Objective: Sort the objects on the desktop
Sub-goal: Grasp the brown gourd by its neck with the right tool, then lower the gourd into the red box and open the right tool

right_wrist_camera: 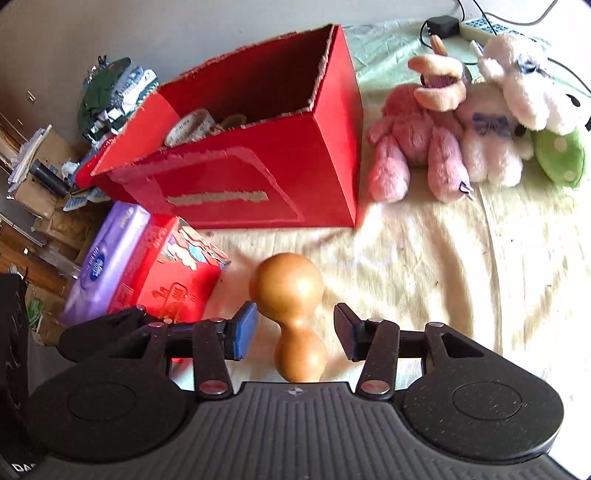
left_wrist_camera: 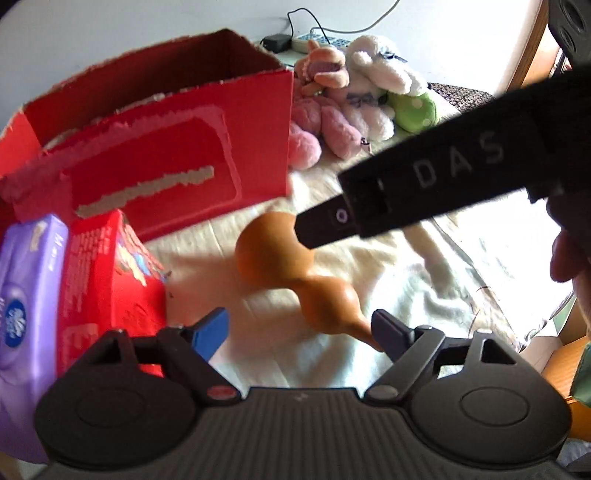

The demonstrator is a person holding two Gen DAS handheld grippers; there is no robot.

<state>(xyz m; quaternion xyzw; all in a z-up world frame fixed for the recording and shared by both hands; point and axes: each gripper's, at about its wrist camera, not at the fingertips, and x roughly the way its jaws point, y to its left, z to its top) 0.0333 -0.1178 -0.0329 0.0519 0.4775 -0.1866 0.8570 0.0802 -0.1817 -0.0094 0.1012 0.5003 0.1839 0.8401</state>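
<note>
Right gripper [right_wrist_camera: 295,328]: jaws stood apart on either side of the gourd's waist, pads not touching it.
Left gripper [left_wrist_camera: 299,330]: jaws wide open, nothing gripped; the gourd's thin stem lay just beside its right finger.
Gourd [right_wrist_camera: 291,314]: tan, lying on its side on the cream cloth [right_wrist_camera: 424,277], big bulb pointing away toward the box.
Small red carton [right_wrist_camera: 177,280]: on the cloth just left of the gourd, touching a purple tissue pack [right_wrist_camera: 107,266].
Red cardboard box [right_wrist_camera: 258,173]: open-topped, behind the gourd, a few things inside.
Plush toys [right_wrist_camera: 461,136]: pink, white and green, heaped right of the box.
Power strip [right_wrist_camera: 487,26]: farthest back, with a black adapter.
</note>
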